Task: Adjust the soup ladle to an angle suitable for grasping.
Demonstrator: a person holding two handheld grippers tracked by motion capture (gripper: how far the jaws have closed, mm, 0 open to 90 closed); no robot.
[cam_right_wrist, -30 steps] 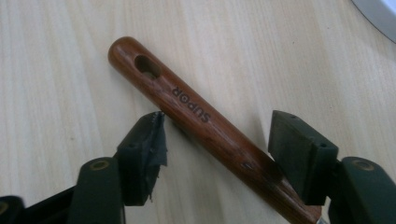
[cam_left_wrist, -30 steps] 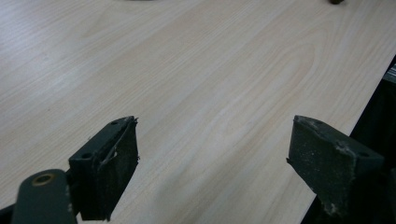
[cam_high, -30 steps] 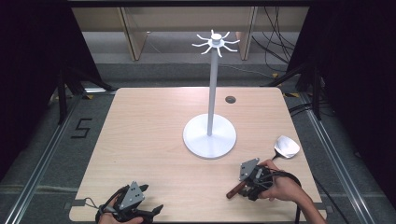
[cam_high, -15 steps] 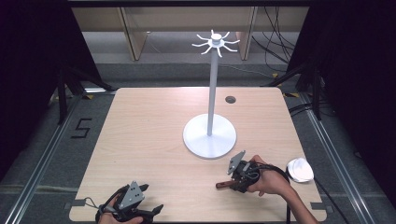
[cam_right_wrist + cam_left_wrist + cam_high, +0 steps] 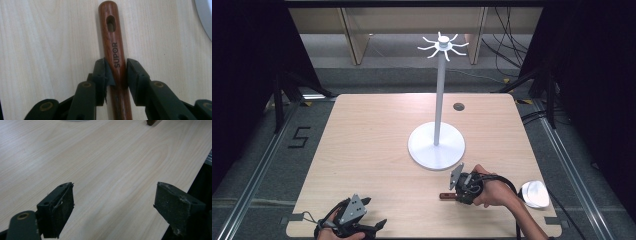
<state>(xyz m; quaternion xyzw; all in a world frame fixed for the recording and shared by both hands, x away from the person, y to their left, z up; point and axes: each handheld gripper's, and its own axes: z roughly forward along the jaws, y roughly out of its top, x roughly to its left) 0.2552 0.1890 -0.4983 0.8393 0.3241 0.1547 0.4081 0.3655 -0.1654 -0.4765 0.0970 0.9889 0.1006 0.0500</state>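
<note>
Over on the left, the left gripper rests at the table's near edge, jaws spread wide with nothing between them. To its right, the right gripper has just closed, clamped on the brown wooden handle, which lies on the tabletop just in front of the white stand; the metal spatula head sticks out behind the right hand.

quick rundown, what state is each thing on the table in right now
right gripper: shut on the handle, jaws just closed
handle: wooden, flat on the table, hanging hole at its free end
spatula head: metal, at the table's right edge
left gripper: open, nothing between the jaws, low over the table
stand: upright, hooks at the top bare
table: light wood, one dark round hole behind the stand
</note>
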